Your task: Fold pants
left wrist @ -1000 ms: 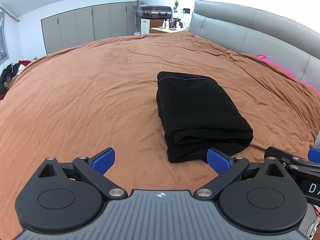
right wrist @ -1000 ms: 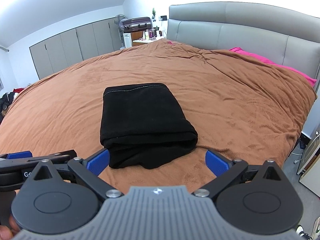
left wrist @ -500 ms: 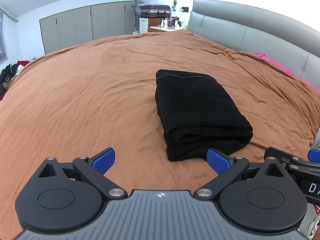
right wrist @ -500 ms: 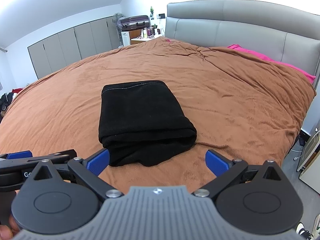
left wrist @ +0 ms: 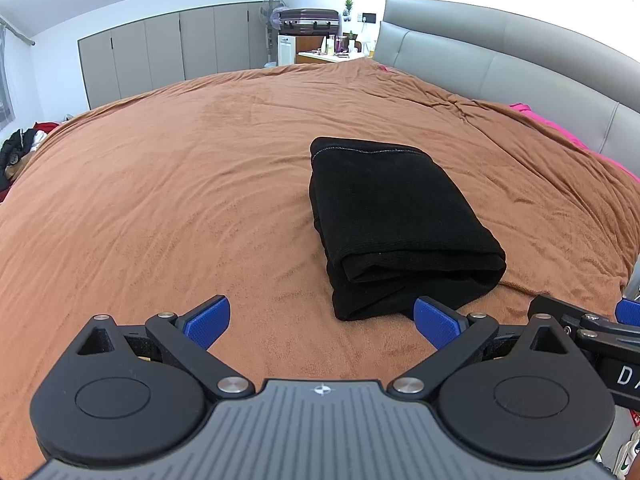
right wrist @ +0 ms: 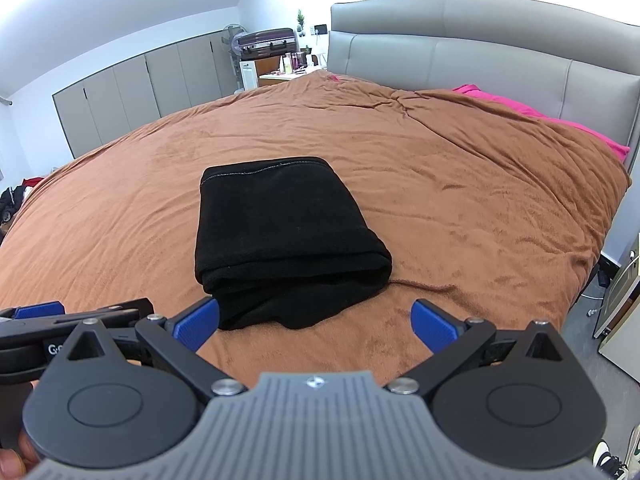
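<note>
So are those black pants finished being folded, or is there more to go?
They look done. The black pants lie on the brown blanket as a compact, layered rectangle with a stitched hem at the far edge. Nothing is in hand: the left tool and right tool are both open and empty, short of the bundle's near edge. At most a little tidying of the slightly uneven near layers seems left.

1 folded pants (left wrist: pixel 394 216), 2 grippers, 1 suitcase (left wrist: pixel 309 22), 1 fan (left wrist: pixel 273 12).
</note>
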Action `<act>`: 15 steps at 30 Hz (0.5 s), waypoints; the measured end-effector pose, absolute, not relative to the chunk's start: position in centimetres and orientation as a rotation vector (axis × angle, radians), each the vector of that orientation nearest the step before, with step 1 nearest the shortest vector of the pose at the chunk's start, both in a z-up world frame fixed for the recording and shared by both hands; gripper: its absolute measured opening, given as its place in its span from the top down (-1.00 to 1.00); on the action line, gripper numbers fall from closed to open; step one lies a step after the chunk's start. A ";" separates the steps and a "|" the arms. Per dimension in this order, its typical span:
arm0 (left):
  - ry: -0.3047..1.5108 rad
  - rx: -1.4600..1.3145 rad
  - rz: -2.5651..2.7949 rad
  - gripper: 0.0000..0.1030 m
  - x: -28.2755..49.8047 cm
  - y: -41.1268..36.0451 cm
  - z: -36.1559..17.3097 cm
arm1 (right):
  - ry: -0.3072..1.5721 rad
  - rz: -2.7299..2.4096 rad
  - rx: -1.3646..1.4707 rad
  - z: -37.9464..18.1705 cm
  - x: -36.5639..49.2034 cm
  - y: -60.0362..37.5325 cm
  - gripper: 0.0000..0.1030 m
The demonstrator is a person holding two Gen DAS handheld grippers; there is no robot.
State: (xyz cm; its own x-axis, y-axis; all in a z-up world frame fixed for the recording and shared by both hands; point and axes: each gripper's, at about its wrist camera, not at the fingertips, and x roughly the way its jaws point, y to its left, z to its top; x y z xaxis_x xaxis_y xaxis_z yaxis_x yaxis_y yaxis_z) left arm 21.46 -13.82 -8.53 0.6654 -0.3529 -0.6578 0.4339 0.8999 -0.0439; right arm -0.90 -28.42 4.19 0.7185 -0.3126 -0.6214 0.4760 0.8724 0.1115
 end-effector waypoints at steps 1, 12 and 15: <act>0.716 0.120 -0.445 -1.00 21.5 -13.8 -8.5 | 0.633 -0.443 0.274 4.2 -0.9 -28.4 -0.90; 0.715 0.121 -0.445 -1.00 21.5 -13.8 -8.6 | 0.633 -0.442 0.274 4.2 -0.9 -28.5 -0.90; 0.715 0.121 -0.444 -1.00 21.5 -13.8 -8.6 | 0.633 -0.442 0.274 4.2 -0.9 -28.5 -0.90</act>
